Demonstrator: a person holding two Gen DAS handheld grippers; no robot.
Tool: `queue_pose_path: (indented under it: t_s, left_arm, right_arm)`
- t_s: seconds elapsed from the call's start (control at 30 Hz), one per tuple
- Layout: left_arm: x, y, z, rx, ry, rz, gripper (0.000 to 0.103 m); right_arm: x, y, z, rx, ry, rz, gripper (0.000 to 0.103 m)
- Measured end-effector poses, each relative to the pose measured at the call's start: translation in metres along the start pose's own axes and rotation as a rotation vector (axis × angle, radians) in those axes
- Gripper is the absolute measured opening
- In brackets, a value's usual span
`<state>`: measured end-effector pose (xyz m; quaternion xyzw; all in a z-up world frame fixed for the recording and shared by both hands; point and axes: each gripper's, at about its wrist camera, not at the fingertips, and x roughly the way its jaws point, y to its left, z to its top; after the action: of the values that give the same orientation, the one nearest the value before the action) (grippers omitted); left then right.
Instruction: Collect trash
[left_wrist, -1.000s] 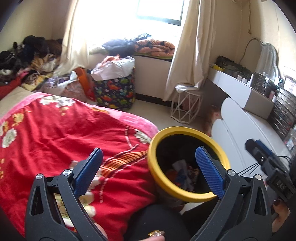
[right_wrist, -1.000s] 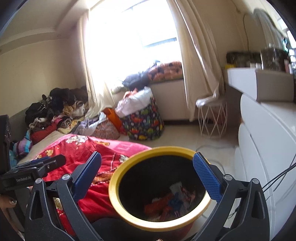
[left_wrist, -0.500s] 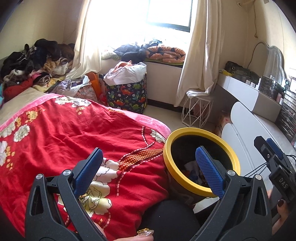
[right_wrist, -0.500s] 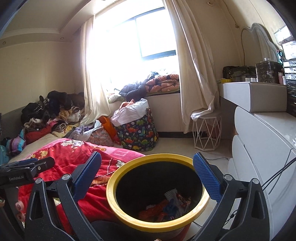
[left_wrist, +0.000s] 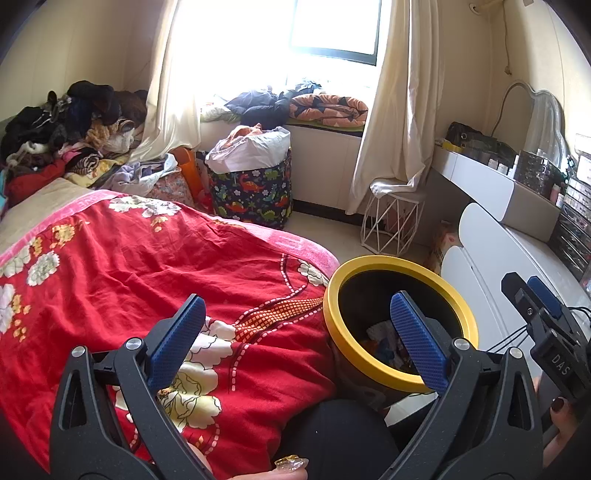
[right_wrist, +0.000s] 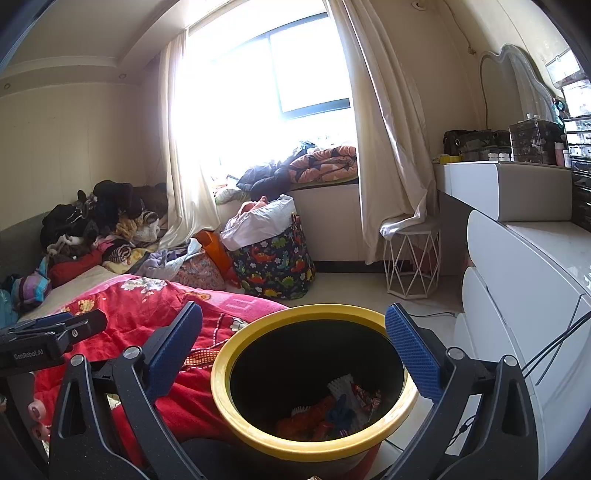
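Beside the bed: bin (right_wrist: 314, 384), yellow-rimmed, black inside, touching the red blanket (left_wrist: 122, 280).
Inside the bin: trash (right_wrist: 332, 410), mixed wrappers and scraps at the bottom.
Left gripper (left_wrist: 295, 336): spread wide, nothing between its blue pads, above the blanket edge and the bin rim.
Right gripper (right_wrist: 295, 347): spread wide, empty, directly over the bin mouth.
By the window: dinosaur-print basket (right_wrist: 273, 262) with a white bag, wire stool (right_wrist: 413, 262) under the curtain.
Far right: white dresser (right_wrist: 524, 280).
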<state>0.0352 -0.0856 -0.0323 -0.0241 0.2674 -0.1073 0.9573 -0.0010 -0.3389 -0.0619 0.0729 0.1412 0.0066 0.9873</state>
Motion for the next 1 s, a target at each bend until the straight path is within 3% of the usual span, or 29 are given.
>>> queue_pose_path:
  t_s: [1.0]
  left_arm:
    - [-0.0009, -0.0046, 0.003, 0.004, -0.007, -0.007, 0.092]
  right_arm:
    - [0.002, 0.0015, -0.0032, 0.003, 0.001, -0.001, 0.096]
